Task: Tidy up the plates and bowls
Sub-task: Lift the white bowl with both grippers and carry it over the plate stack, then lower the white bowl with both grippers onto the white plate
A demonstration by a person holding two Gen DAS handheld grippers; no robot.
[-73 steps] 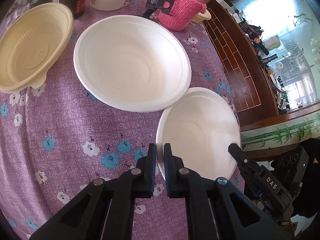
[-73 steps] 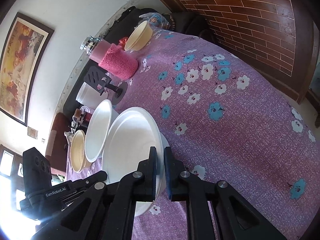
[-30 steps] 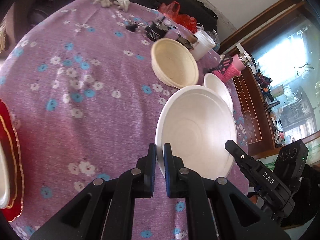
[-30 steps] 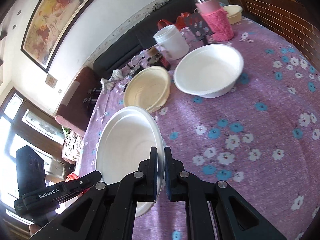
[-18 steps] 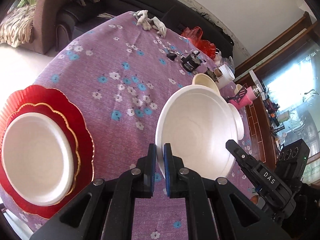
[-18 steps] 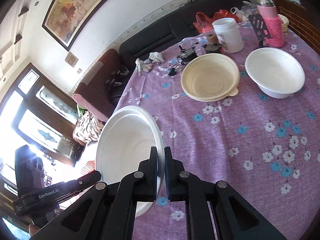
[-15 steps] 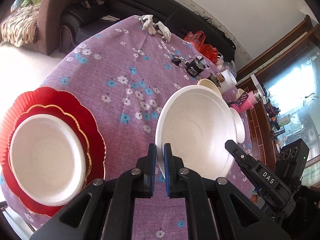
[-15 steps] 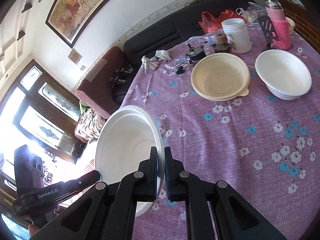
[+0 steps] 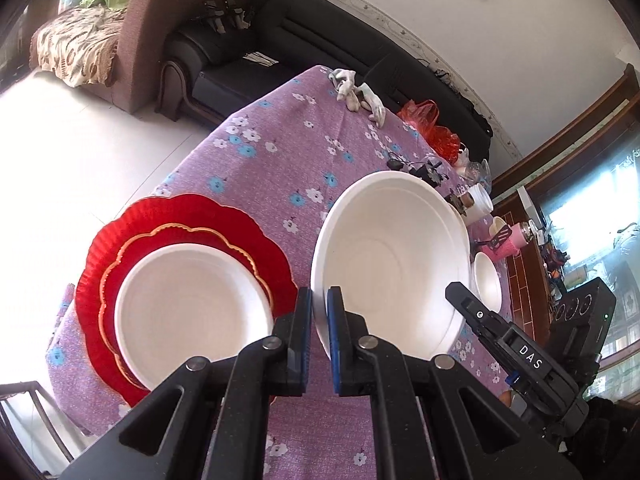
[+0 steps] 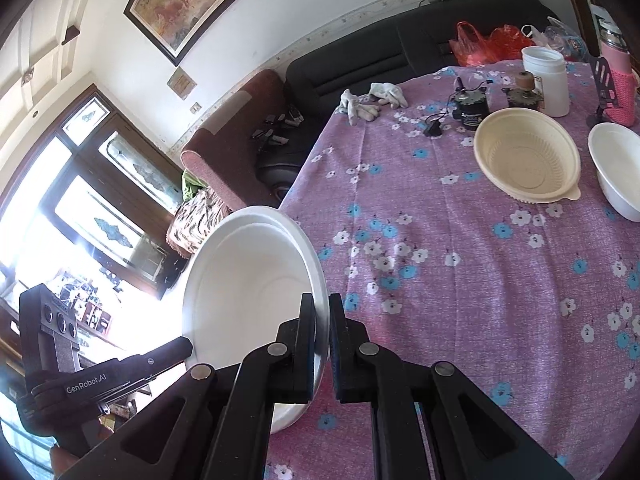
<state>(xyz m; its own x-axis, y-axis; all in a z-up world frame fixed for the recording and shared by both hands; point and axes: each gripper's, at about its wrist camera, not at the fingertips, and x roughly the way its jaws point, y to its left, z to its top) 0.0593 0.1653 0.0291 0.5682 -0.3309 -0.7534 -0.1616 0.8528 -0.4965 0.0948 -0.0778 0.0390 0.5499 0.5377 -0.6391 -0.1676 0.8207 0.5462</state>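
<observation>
A white bowl [image 9: 394, 264] is held in the air by both grippers. My left gripper [image 9: 319, 316] is shut on its near rim. My right gripper [image 10: 322, 320] is shut on the opposite rim of the same bowl [image 10: 248, 284]. To the bowl's left, a white plate [image 9: 192, 312] lies on a gold-edged red plate [image 9: 132, 248], stacked on a larger red scalloped plate [image 9: 188, 210] near the table corner. A cream bowl [image 10: 528, 160] and another white bowl [image 10: 618, 168] stand farther along the table.
The purple flowered tablecloth [image 10: 460, 280] covers the table. At the far end are a white jar [image 10: 548, 80], a pink-sleeved flask [image 10: 618, 80], a black stand [image 10: 602, 80], small gadgets [image 10: 470, 106] and gloves [image 10: 372, 102]. A dark sofa [image 9: 280, 56] lies beyond the table.
Both grippers carried the white bowl away from the cluster of bowls and toward the table end with the red plate stack, which has come closer in the left wrist view.
</observation>
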